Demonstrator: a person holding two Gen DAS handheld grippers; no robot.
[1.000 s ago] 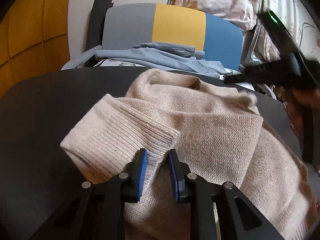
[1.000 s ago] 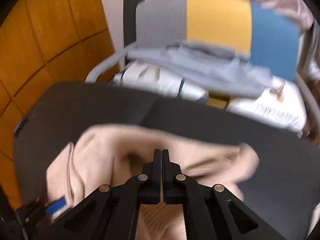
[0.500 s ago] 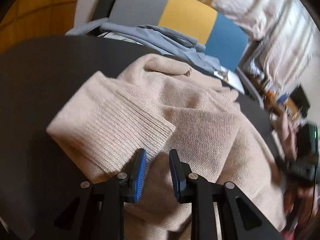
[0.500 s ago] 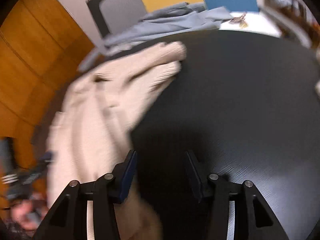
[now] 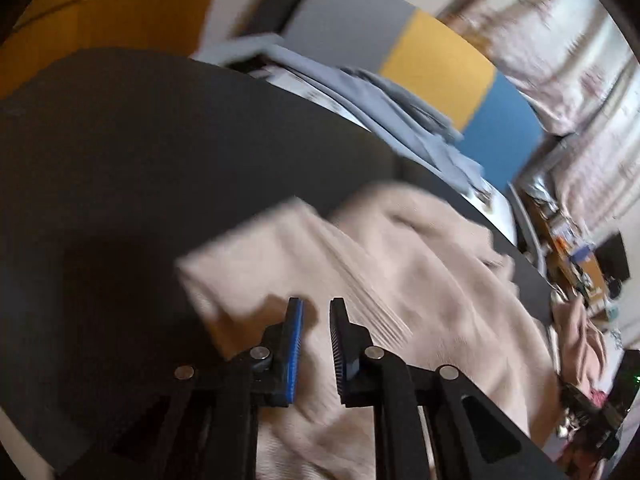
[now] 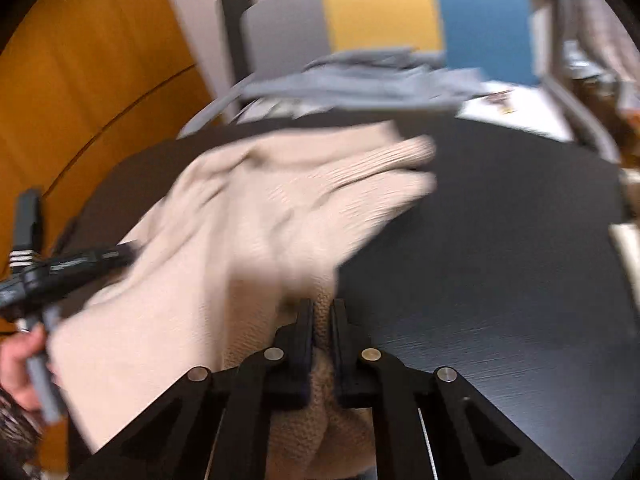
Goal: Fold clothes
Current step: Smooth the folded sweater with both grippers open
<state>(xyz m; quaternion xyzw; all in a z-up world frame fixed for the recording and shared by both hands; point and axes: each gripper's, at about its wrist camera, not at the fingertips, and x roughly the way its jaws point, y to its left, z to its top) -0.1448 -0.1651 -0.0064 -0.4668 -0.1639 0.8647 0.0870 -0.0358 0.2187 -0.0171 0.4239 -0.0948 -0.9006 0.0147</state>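
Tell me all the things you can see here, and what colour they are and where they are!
sweater: one, beige knit, spread across the table
table: one, black, under the sweater
grey clothes: one pile, blue-grey, on the chair seat behind the table
chair: one, back in grey, yellow and blue panels, behind the table
wall panel: one, orange-brown wood, on the left
curtains: pale, patterned, far right, blurred
left hand-held gripper: one, black with blue pads, slightly open, over the sweater
right hand-held gripper: one, black, pinching a fold of the sweater
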